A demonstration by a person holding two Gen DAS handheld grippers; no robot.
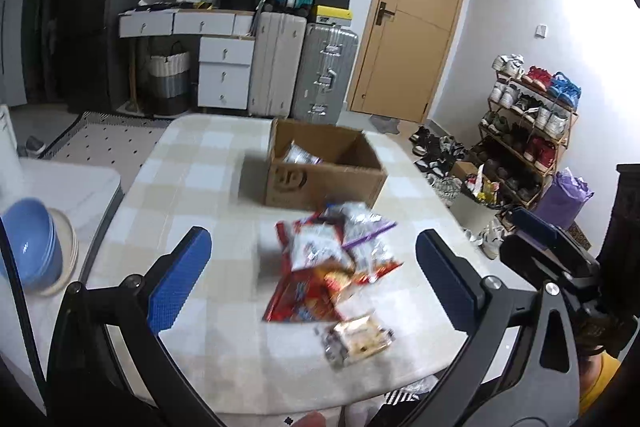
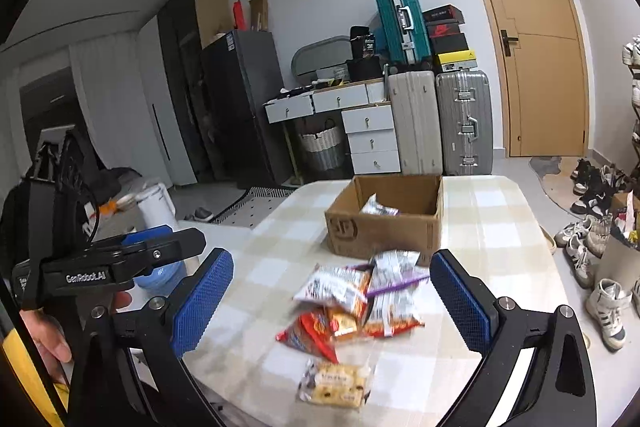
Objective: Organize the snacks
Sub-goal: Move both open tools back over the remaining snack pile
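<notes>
A checked table (image 2: 500, 227) holds an open cardboard box (image 2: 384, 231) at the far side, one silver packet (image 2: 378, 207) inside. Nearer, a loose pile of red, white and purple snack packets (image 2: 356, 303) runs near-to-far. Both the left gripper (image 1: 312, 275) and right gripper (image 2: 332, 303) hover empty, jaws spread wide.

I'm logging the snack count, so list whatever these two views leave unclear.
- Cardboard box contents: both views; near wall hides everything below one silvery packet.
- Snack pile: left wrist view; motion blur, labels unreadable.
- Pile count: right wrist view; packets overlap.
- Pale biscuit pack: print too small.
- Table near edge: cut off by gripper frames.
</notes>
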